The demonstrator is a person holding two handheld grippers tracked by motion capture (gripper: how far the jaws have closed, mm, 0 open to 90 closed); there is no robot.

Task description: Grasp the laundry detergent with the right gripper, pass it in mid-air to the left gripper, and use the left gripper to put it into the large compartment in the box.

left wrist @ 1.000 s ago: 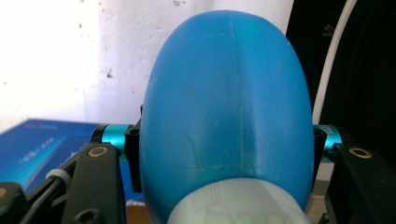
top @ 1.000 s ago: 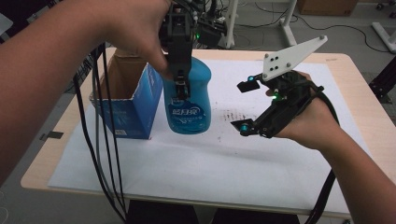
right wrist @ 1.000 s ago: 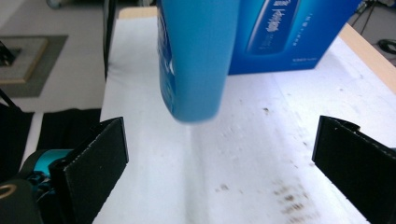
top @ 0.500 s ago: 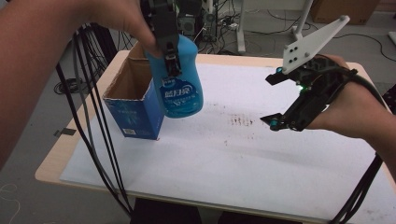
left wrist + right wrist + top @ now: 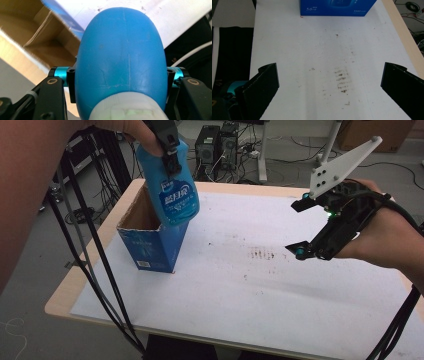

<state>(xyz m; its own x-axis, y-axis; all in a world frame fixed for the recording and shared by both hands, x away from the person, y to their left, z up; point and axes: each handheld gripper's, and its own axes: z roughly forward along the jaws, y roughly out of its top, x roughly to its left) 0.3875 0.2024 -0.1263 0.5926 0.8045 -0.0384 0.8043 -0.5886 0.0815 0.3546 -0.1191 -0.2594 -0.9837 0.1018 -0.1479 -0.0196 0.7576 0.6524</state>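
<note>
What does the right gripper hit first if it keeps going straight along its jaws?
Likely the white table sheet: the open right gripper looks down along it, nothing between the jaws. Kept level above the sheet, it would reach the blue carton at the far end; depth is unclear.

blue bottle (image 5: 171, 185) top cut off by frame edge — base hides box (image 5: 150, 245) interior, left claw (image 5: 167, 140) partly cropped

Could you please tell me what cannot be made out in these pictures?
- Blue bottle: top cut off by the high view's upper edge; label print too small.
- Open blue box: floor hidden by its walls and the bottle.
- Left tongs: pads hidden behind the bottle.
</note>
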